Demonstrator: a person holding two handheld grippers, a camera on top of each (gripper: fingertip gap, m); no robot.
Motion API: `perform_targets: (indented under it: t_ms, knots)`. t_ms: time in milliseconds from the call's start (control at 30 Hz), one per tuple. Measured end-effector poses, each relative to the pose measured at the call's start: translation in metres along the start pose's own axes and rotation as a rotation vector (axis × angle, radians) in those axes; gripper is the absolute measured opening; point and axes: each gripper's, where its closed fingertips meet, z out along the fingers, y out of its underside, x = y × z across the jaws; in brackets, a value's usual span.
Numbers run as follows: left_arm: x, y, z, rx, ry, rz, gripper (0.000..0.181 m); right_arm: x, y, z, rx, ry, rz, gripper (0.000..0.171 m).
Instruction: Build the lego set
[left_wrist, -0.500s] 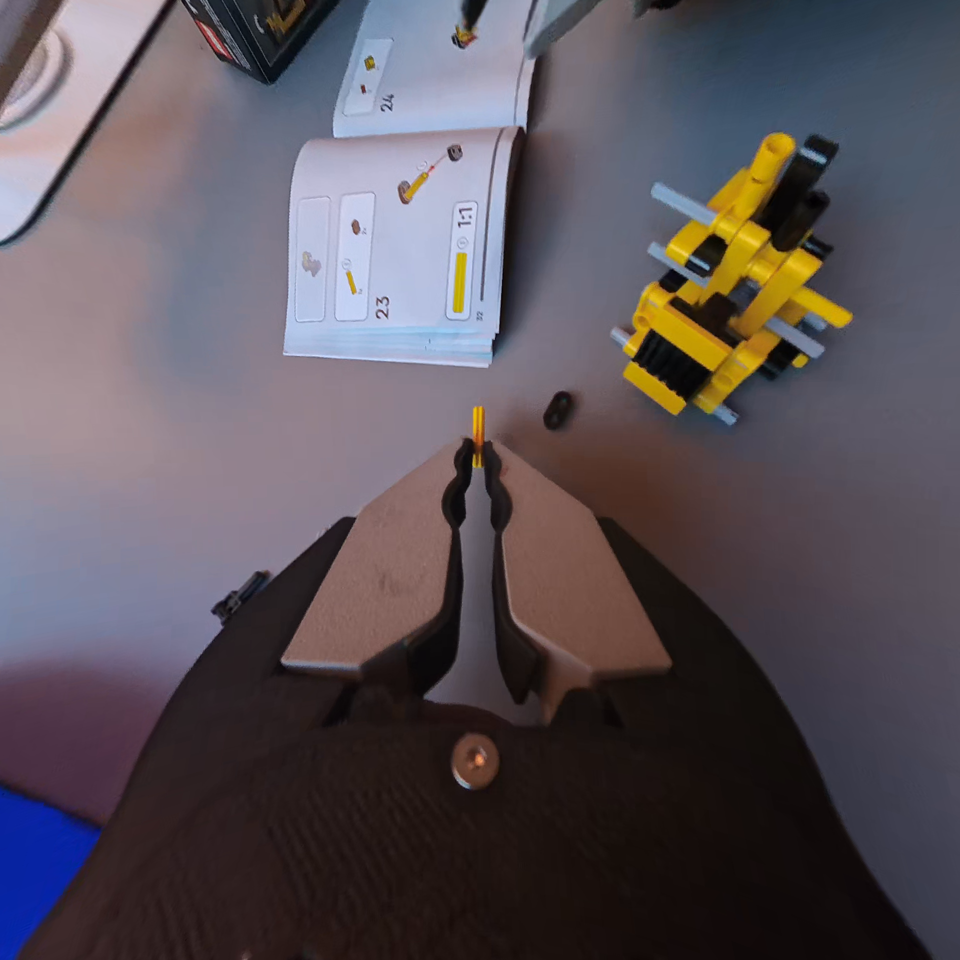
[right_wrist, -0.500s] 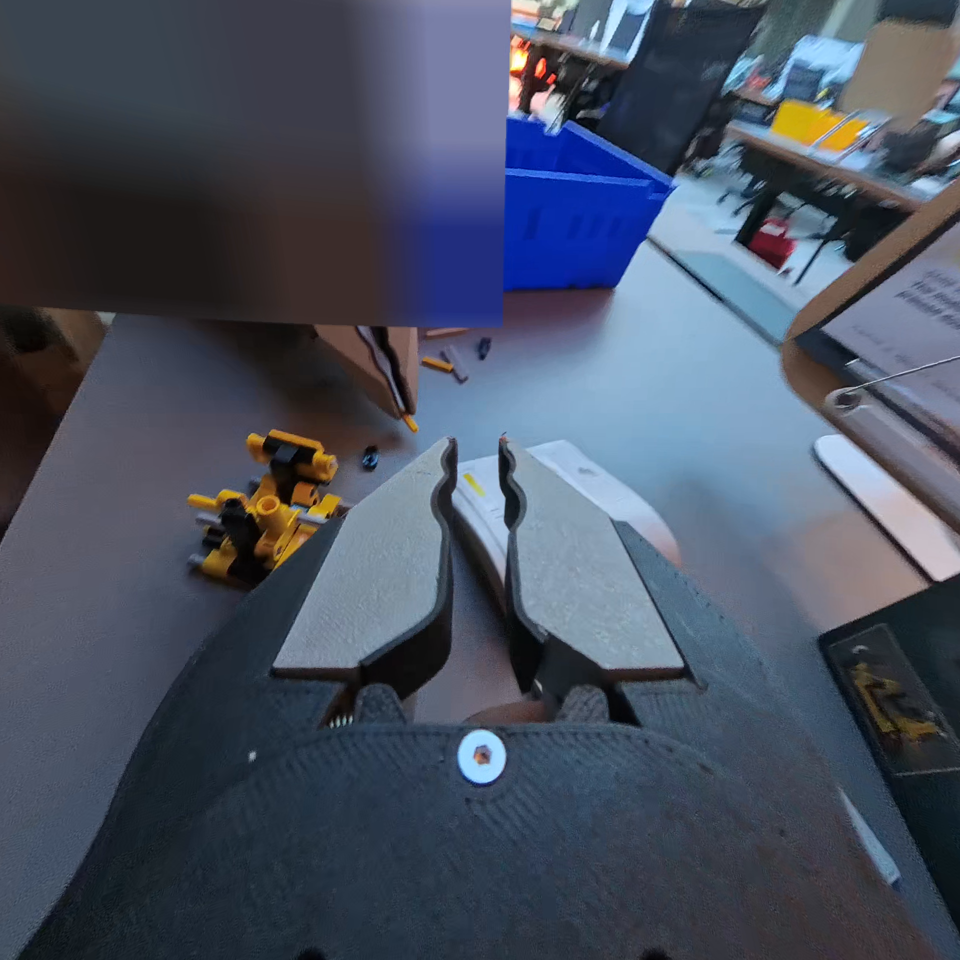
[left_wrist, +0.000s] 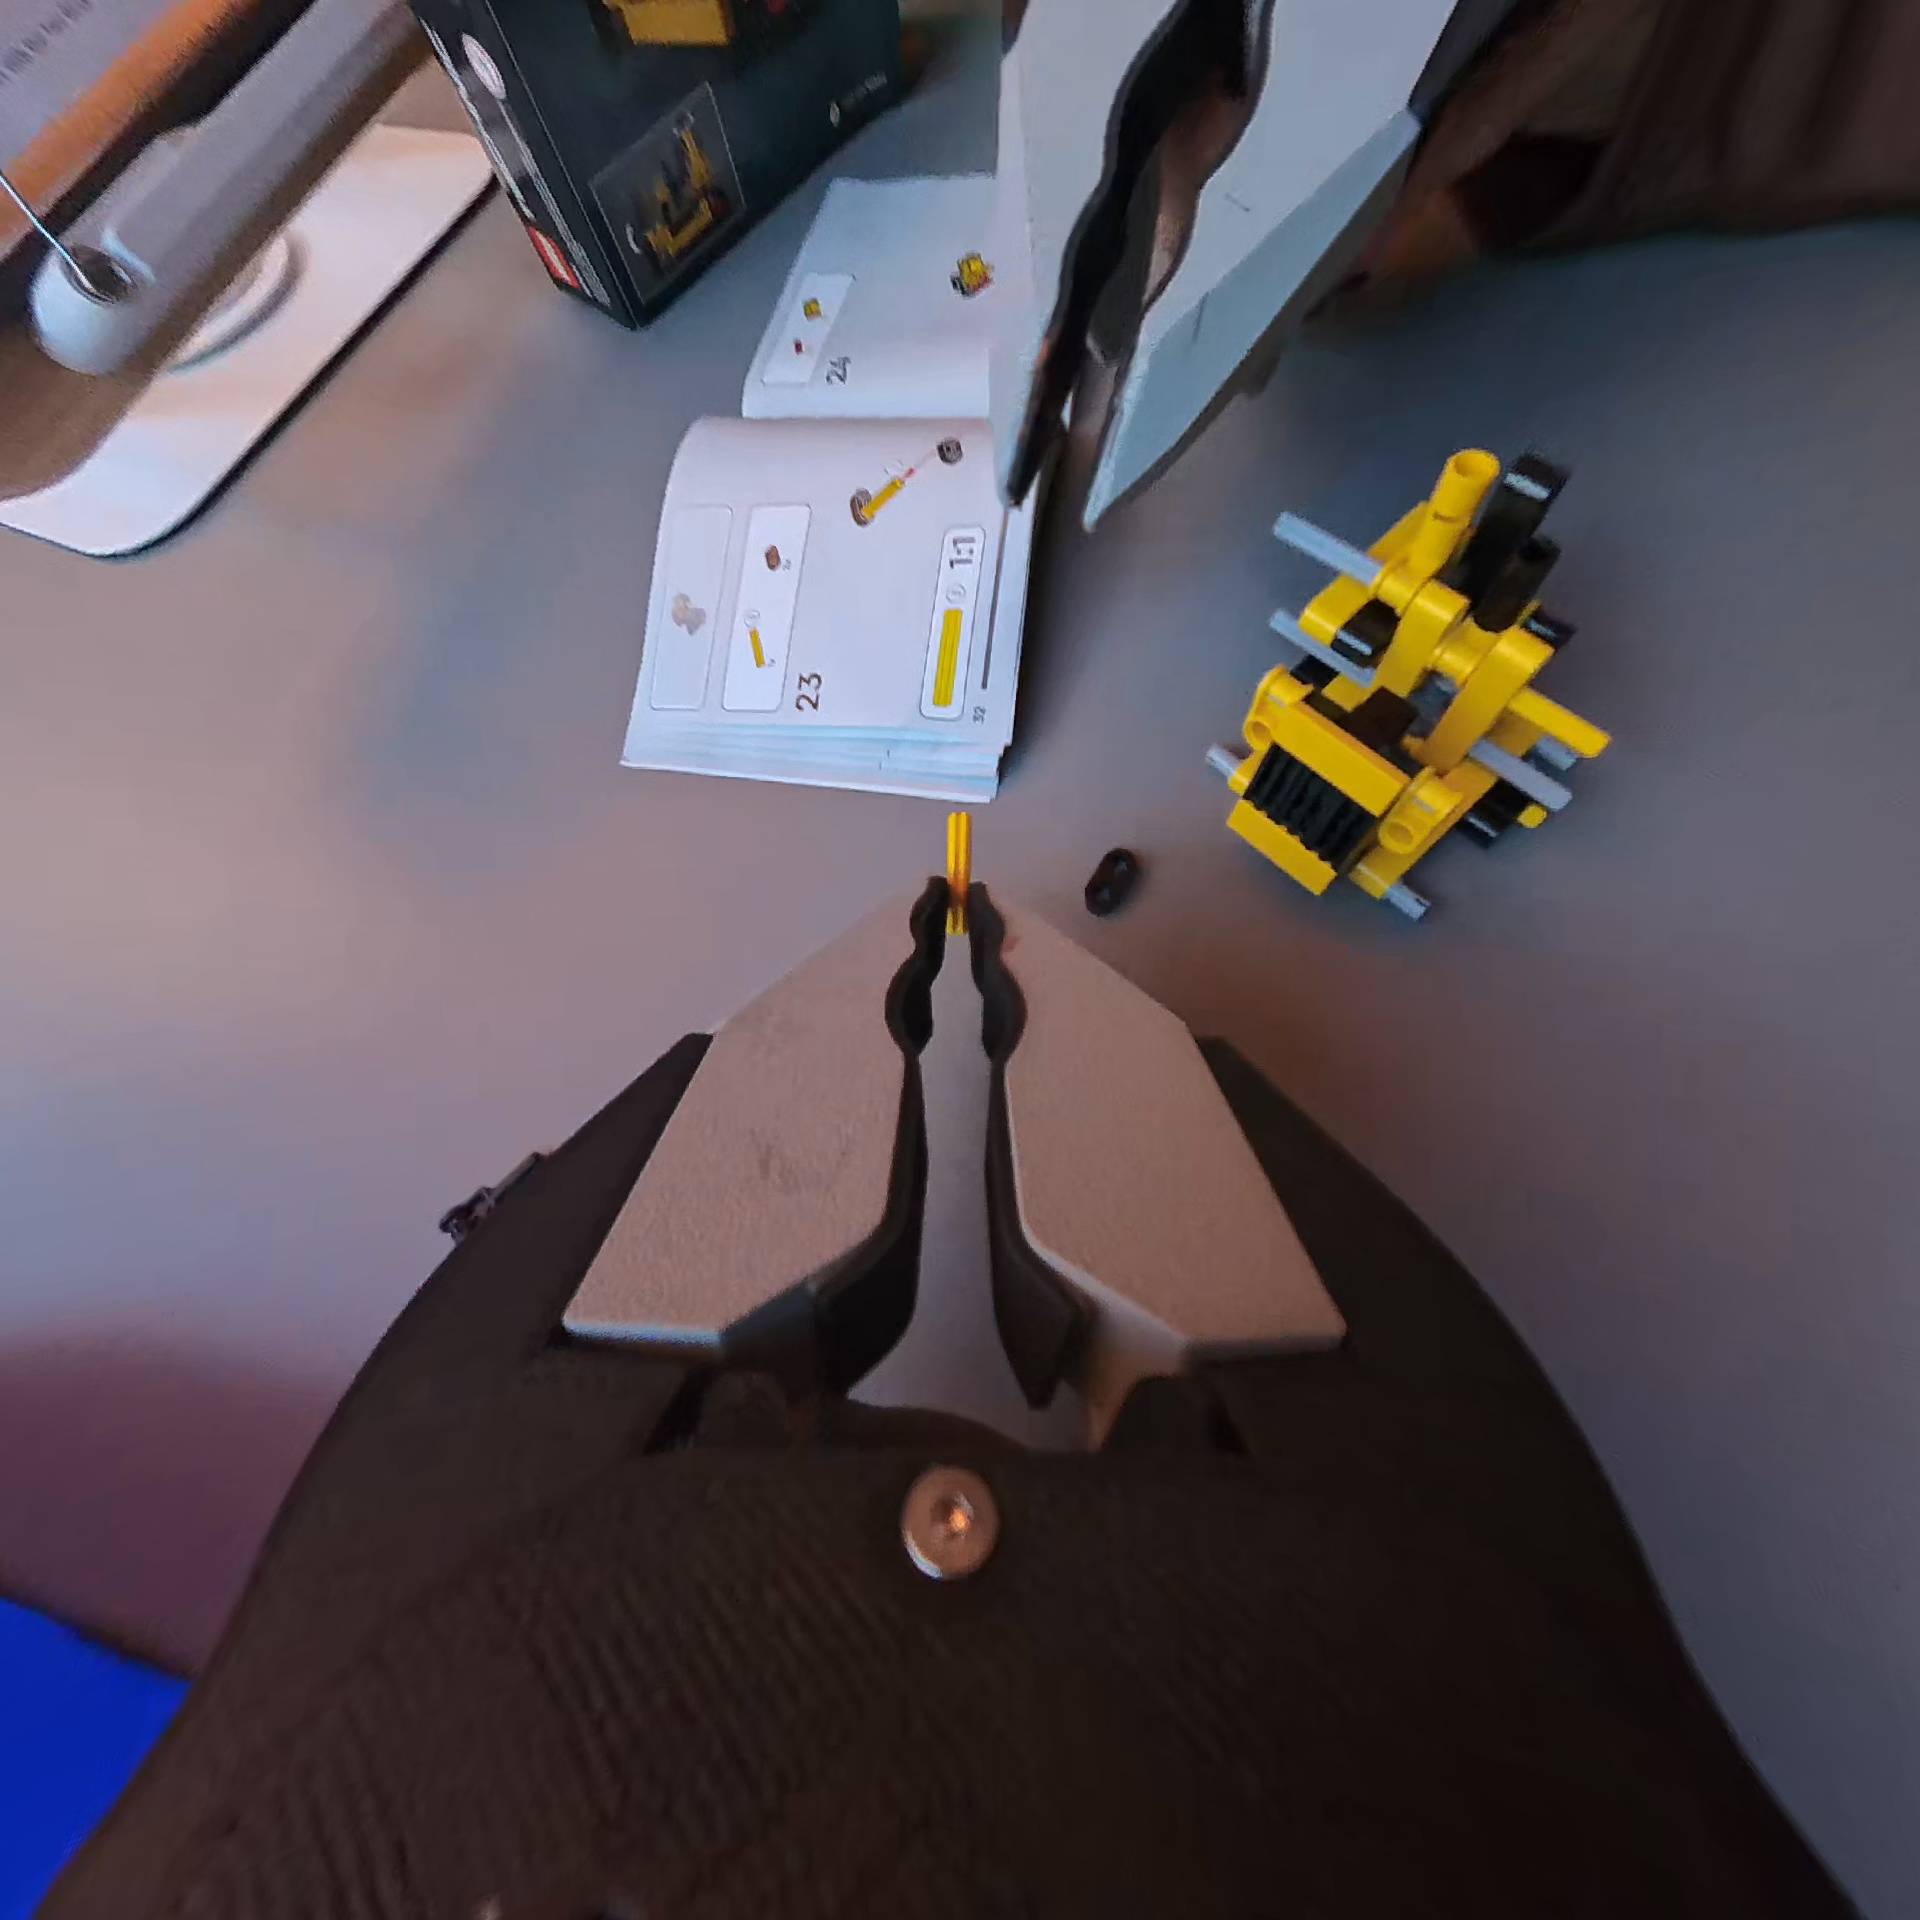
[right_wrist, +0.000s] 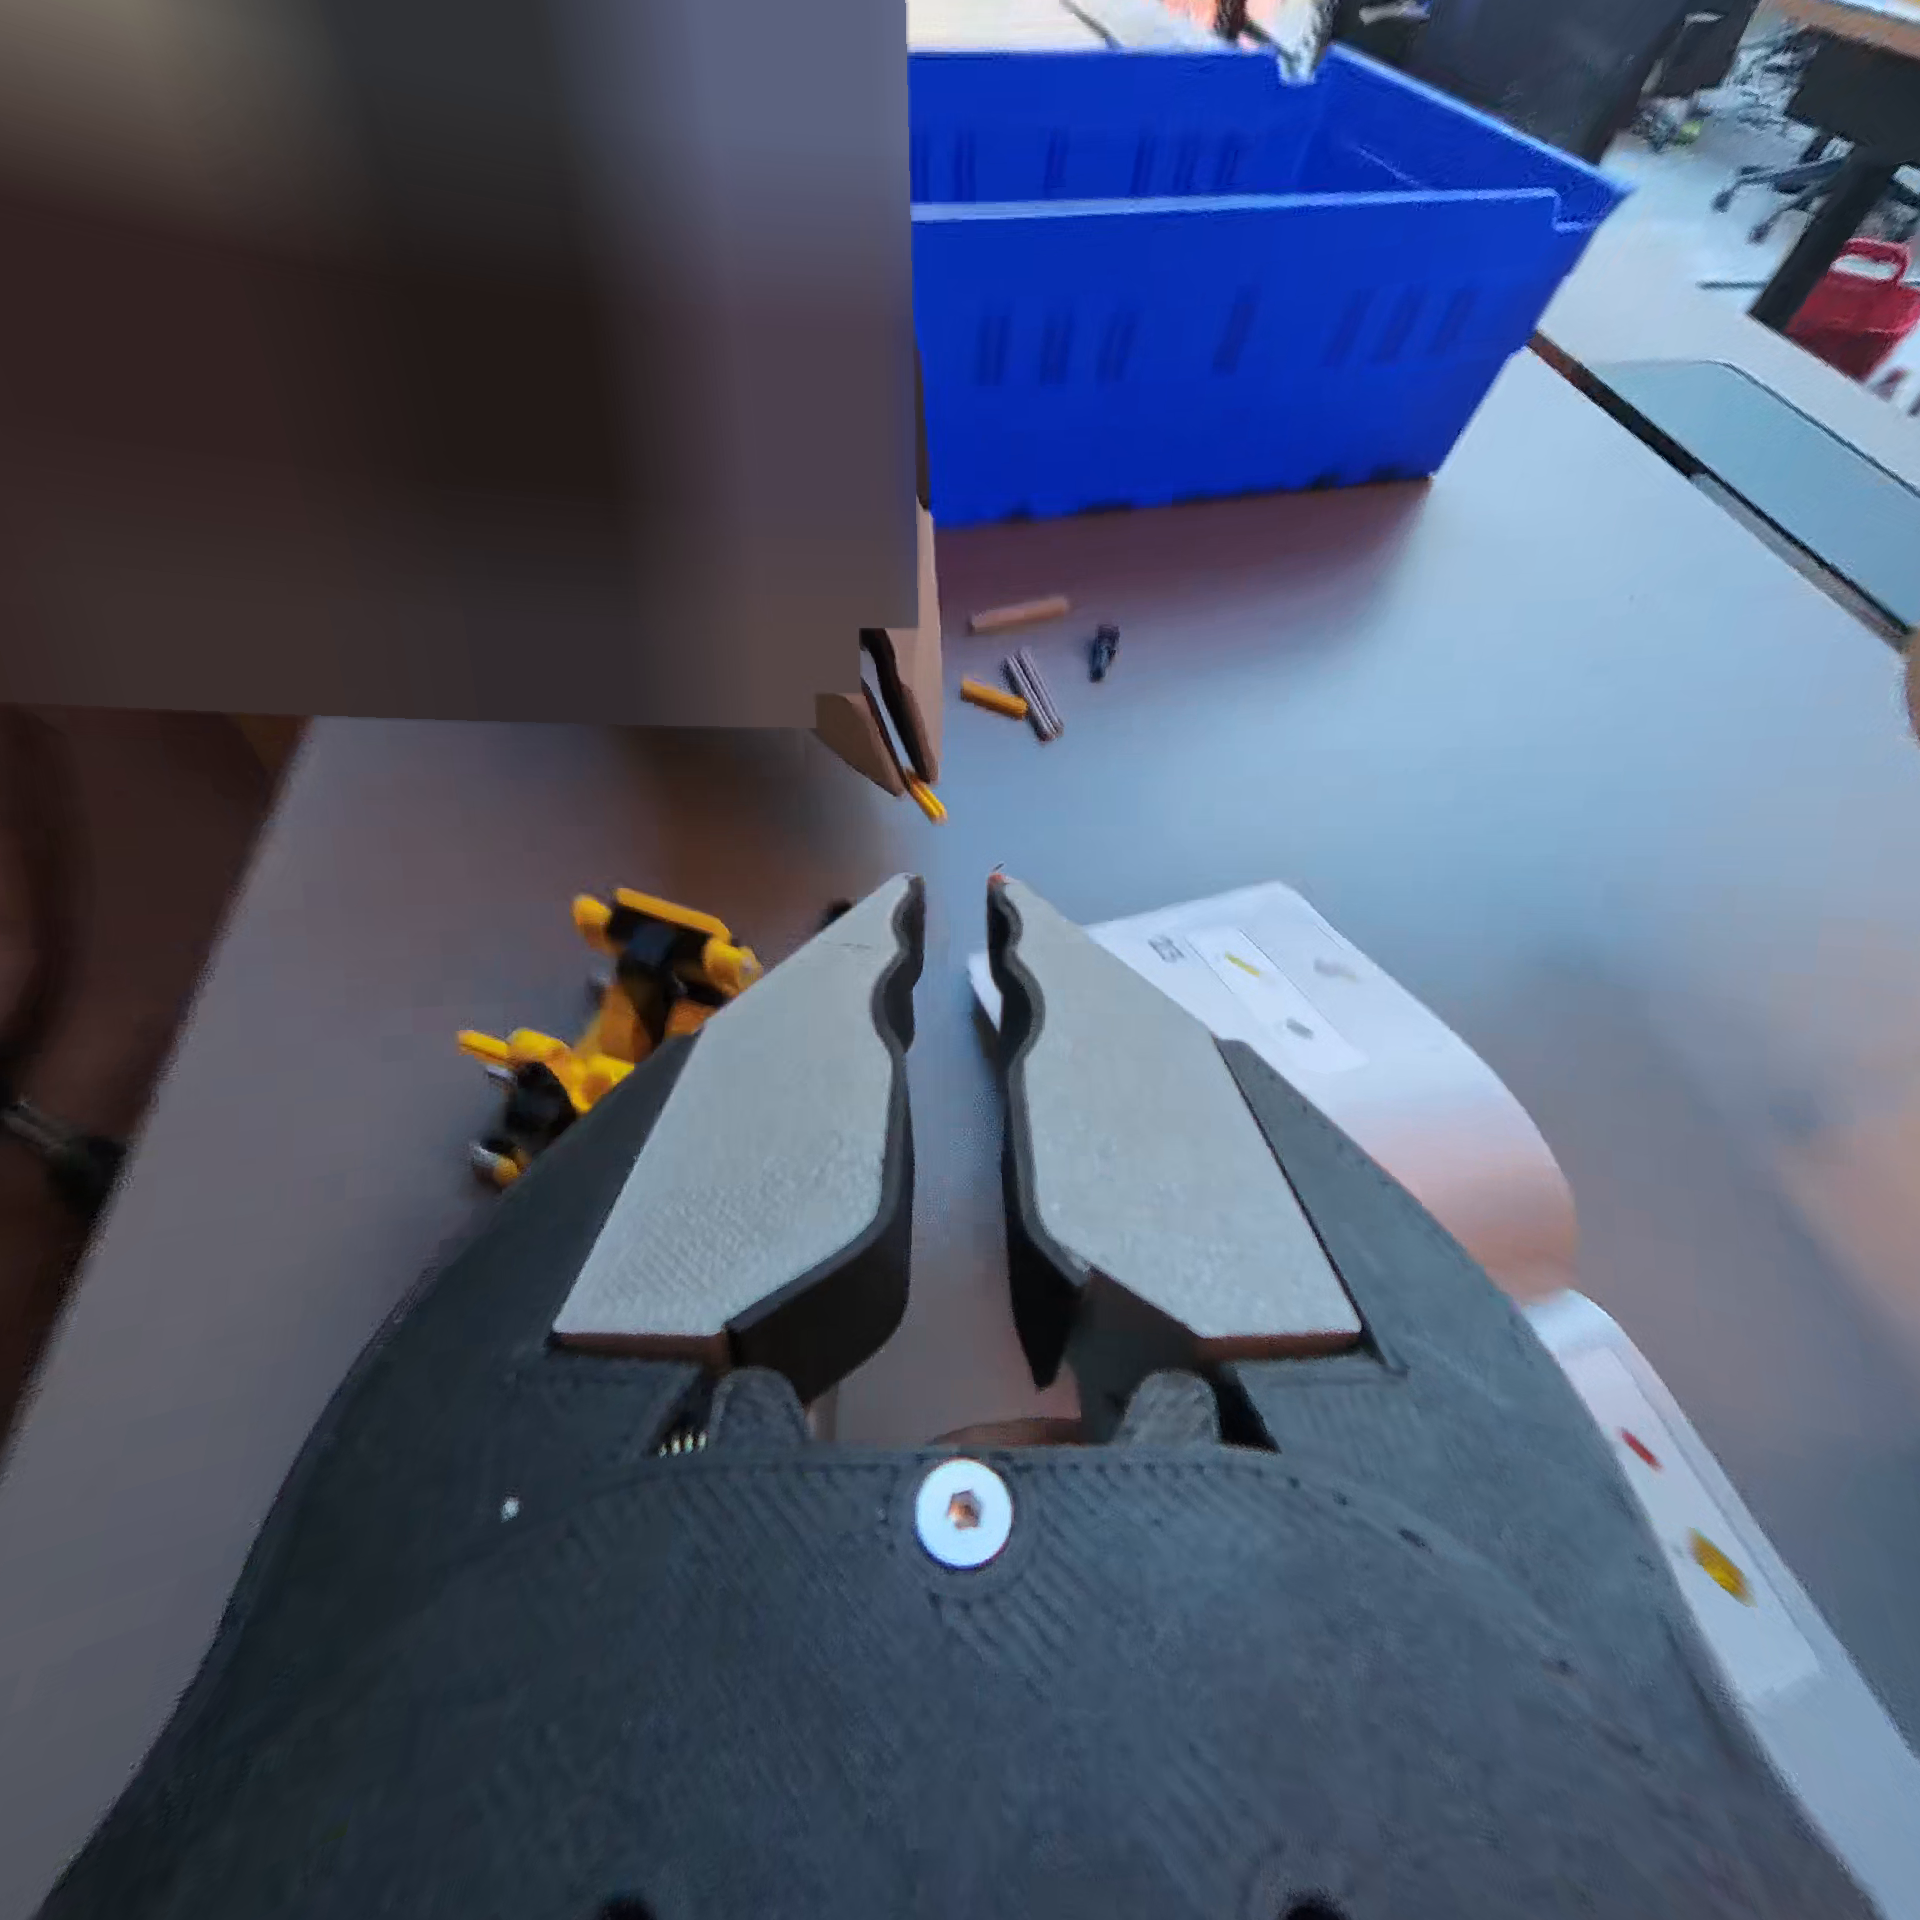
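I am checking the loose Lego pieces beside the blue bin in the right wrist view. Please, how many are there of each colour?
Orange: 2, one nearer the bin and one beside the grey pieces
Grey: 2, lying side by side
Black: 1
Total: 5

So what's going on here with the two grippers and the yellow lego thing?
A person is building a lego set with a hand-held tool in each hand. The left tool is shut on a small yellow axle, held above the grey table near the open instruction booklet. The right tool is open and empty, above the booklet. The half-built yellow model stands untouched, a small black connector beside it.
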Motion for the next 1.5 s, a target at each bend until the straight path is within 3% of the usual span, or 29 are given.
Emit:
perform_targets:
  t_ms: [133,400,500,1500]
  knots:
    - [0.005,-0.019,-0.007,0.101,0.010,0.019,0.001,-0.015,-0.011,0.006,0.037,-0.096,0.053,0.003]
    - [0.026,-0.044,-0.019,0.230,0.034,0.122,0.001,-0.025,-0.019,0.017,0.043,-0.125,0.072,0.012]
    - [0.029,-0.044,-0.019,0.222,0.044,0.128,0.001,-0.031,-0.020,0.018,0.052,-0.139,0.041,0.003]
    - [0.037,-0.038,-0.015,0.186,0.080,0.108,0.002,-0.038,-0.023,0.017,0.087,-0.183,0.033,0.000]
